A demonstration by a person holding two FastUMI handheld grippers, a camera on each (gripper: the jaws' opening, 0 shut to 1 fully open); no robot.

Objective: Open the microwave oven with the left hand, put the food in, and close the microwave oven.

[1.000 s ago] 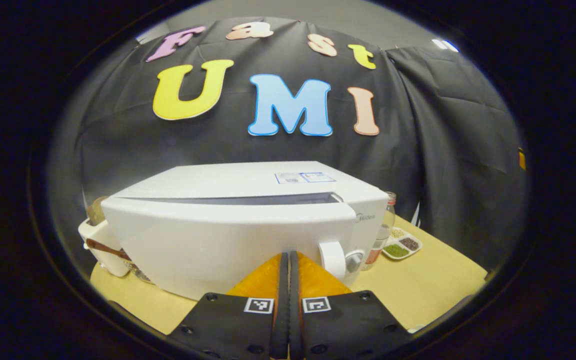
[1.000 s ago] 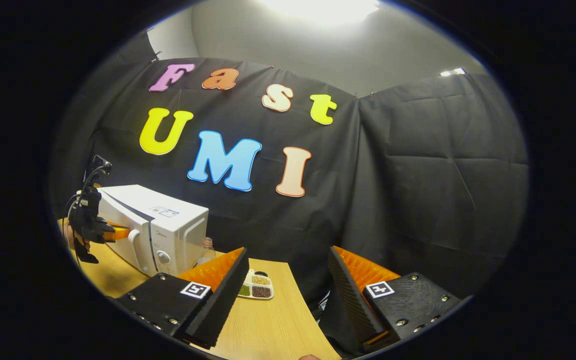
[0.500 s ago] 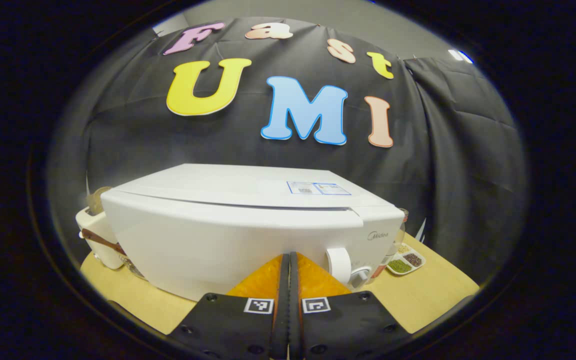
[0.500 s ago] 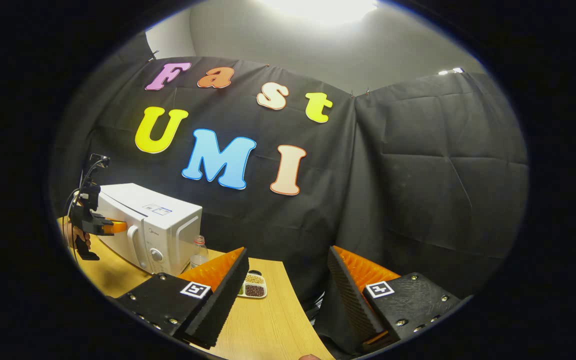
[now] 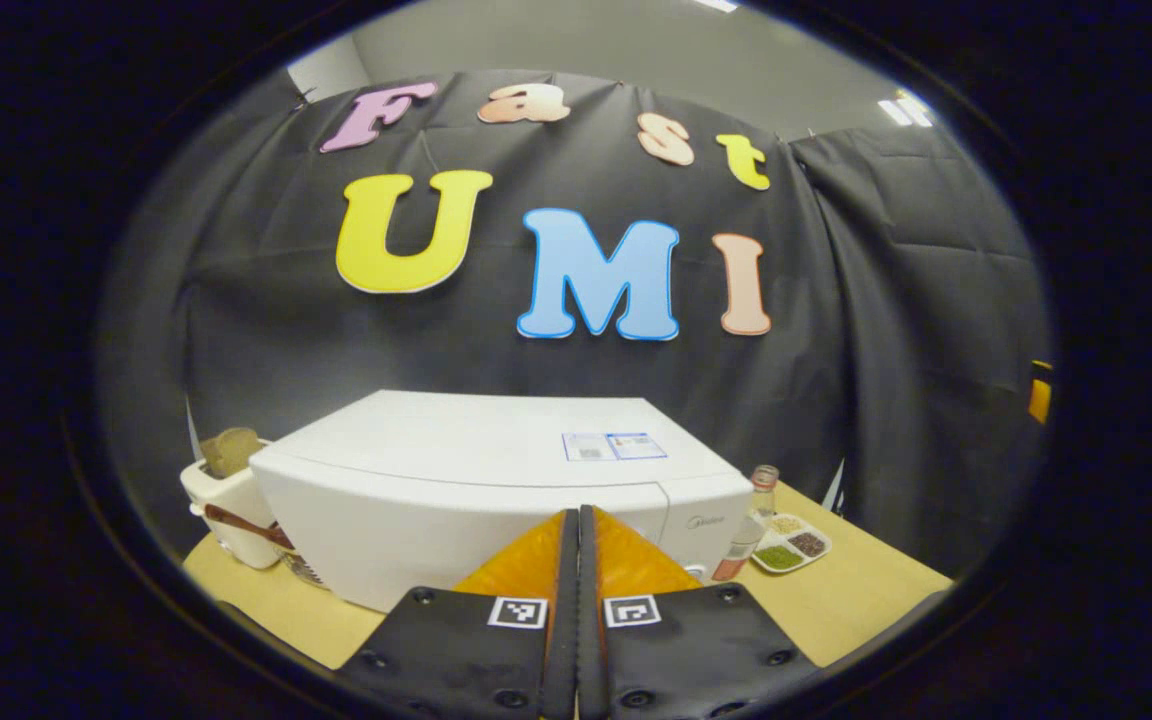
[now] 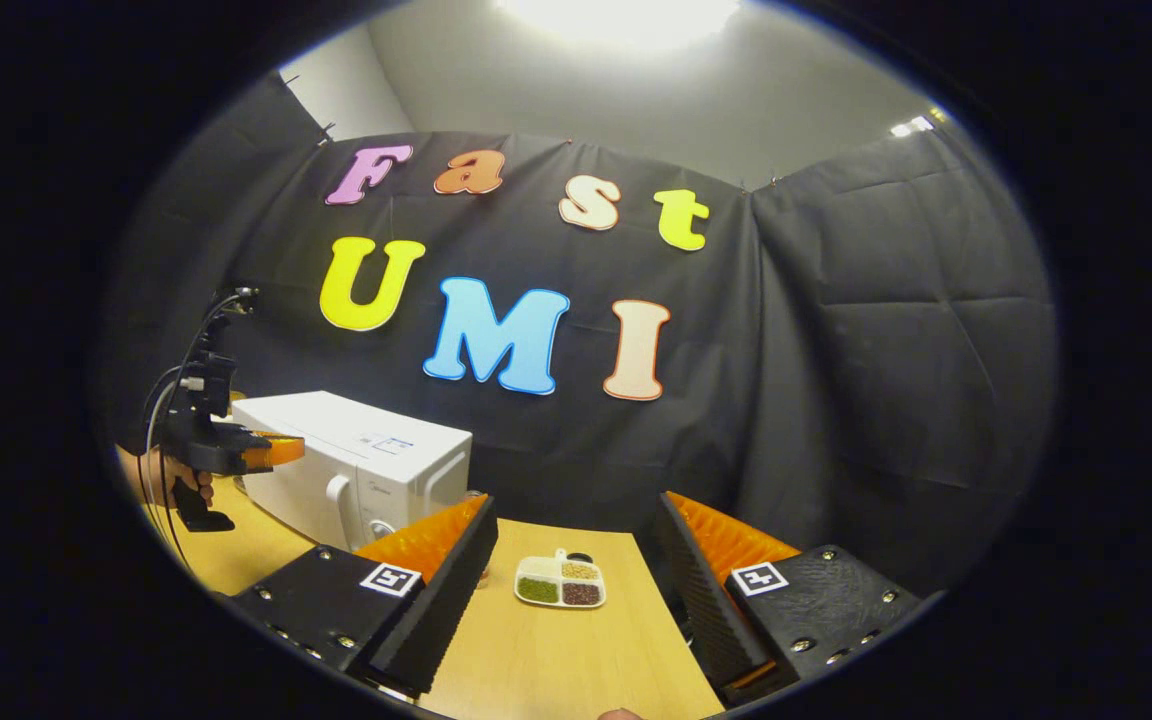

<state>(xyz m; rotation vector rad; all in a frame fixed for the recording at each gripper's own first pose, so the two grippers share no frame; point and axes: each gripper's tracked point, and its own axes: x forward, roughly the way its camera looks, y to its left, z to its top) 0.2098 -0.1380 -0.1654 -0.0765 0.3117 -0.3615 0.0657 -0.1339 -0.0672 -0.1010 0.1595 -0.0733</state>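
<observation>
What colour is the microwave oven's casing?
White all over: the microwave oven shows best in the left gripper view.

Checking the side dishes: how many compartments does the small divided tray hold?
4. The tray on the table, right of the microwave, holds pale grains rear-left, tan rear-right, green front-left and dark brown front-right.

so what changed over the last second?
The microwave door went from ajar to flush shut, pushed by the shut left hand-held gripper, which has since backed away from the front. The right hand-held gripper stayed open and empty above the table; the sectioned dish stayed put.
</observation>
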